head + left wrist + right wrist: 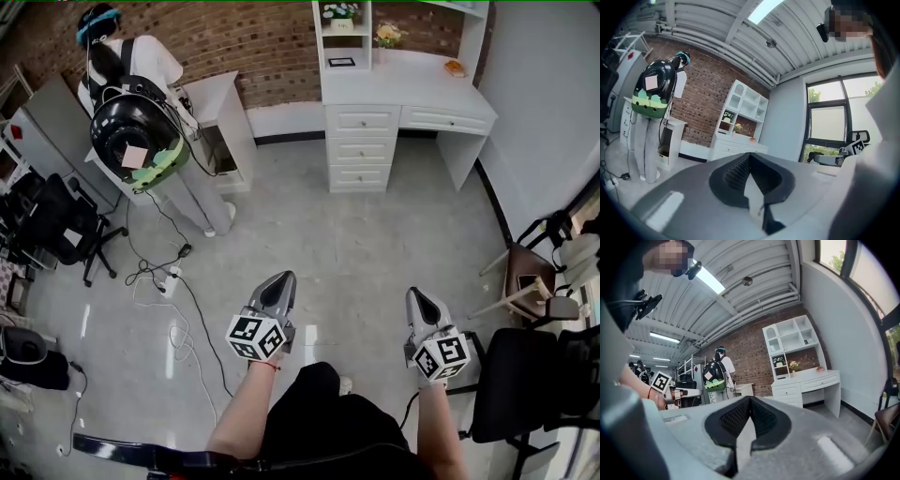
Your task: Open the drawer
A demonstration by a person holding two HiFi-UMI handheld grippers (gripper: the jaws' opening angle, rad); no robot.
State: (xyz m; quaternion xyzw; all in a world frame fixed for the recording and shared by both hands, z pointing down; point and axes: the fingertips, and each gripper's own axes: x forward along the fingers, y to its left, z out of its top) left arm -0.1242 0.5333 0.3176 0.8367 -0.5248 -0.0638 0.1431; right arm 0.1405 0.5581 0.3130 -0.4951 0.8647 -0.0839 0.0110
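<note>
Floor (375, 253): grey, open stretch from both grippers up to the desk (441, 98) against the far brick wall (234, 37).
Left edge: person (131, 61) with backpack (131, 131) standing by a white cabinet (225, 122); cables (164, 281) trailing across the floor, black office chair (66, 225) further out.
Left gripper (281, 278): low in front, held level, shut tight, empty.
Drawers (361, 148): closed stack under the desk's left end, well apart from both grippers.
Right gripper (415, 295): beside the left one, shut tight, empty.
Right edge: brown chair (525, 272) and black chair (516, 384) crowding the wall side.
</note>
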